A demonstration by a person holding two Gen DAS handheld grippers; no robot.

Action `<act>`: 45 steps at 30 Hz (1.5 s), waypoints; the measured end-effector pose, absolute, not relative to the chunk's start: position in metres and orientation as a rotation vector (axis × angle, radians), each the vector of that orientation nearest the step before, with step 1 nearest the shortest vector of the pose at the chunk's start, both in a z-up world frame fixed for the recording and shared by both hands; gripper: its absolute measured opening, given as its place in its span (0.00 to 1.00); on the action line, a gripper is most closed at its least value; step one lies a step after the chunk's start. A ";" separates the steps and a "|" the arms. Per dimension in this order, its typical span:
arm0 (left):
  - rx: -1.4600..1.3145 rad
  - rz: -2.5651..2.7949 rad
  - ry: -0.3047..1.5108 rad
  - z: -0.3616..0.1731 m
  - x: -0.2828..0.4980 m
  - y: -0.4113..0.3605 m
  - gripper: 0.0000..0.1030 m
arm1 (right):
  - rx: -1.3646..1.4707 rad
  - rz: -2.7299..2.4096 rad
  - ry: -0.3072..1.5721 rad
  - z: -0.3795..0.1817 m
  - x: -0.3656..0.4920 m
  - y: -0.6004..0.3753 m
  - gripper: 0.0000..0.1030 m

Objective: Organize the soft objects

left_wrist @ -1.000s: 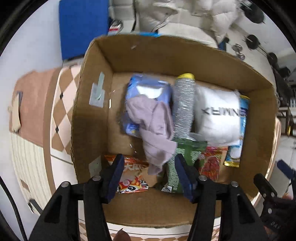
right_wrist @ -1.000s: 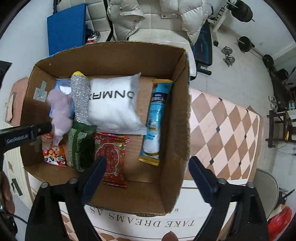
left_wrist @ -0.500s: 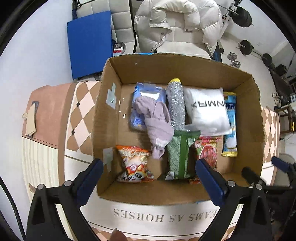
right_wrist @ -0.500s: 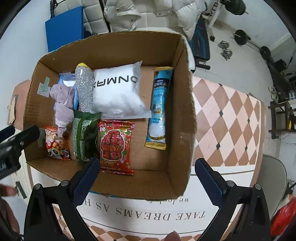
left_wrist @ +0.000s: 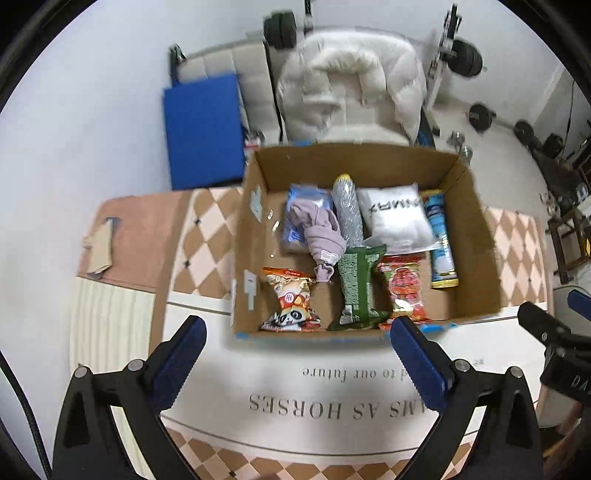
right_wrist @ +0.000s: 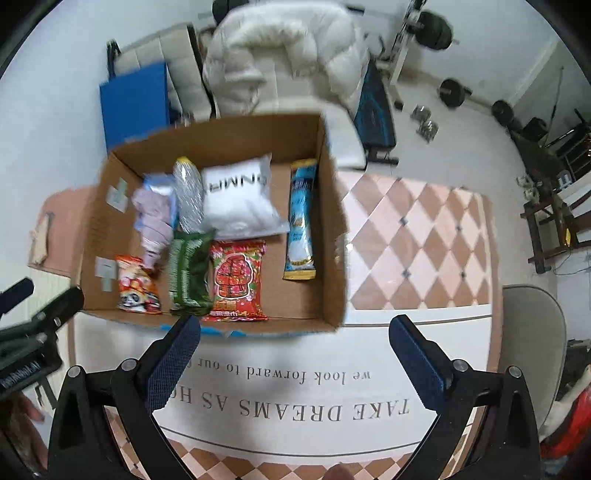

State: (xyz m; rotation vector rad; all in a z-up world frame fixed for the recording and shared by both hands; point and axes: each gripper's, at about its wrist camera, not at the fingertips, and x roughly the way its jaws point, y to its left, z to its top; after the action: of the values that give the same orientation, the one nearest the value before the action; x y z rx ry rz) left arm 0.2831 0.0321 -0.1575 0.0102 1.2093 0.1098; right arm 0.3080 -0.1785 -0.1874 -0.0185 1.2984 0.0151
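Observation:
An open cardboard box stands on the table and holds soft packs. Inside lie a lilac cloth, a white pillow pack, a silver roll, a green bag, a red snack bag, a panda snack bag and a long blue packet. My left gripper hangs open above the box's near wall, empty. My right gripper is open and empty too, over the tablecloth in front of the box.
A checked tablecloth with printed lettering covers the table. Beyond it stand a chair with a white puffer jacket, a blue mat and gym weights. A cardboard scrap lies at the table's left.
The left gripper let go of the lilac cloth, which now lies in the box, and its jaws spread wide. Both grippers rose and drew back from the box toward the near table edge.

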 end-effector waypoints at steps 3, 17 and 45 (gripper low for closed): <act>0.021 0.111 1.145 -0.128 0.251 0.024 0.99 | -0.007 -0.001 1.230 -0.154 0.279 -0.185 1.00; 0.026 0.059 0.925 -0.008 0.156 0.018 0.99 | -0.048 -0.007 0.980 -0.016 0.131 -0.183 1.00; -0.024 0.035 0.839 0.027 0.106 0.026 1.00 | -0.106 -0.053 0.843 0.053 0.055 -0.161 1.00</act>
State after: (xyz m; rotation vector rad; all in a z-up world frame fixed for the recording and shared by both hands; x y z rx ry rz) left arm 0.1061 0.0255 0.0267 -0.0237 0.8385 0.0348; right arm 0.0546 -0.1607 0.0529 -0.1063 0.8435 -0.0531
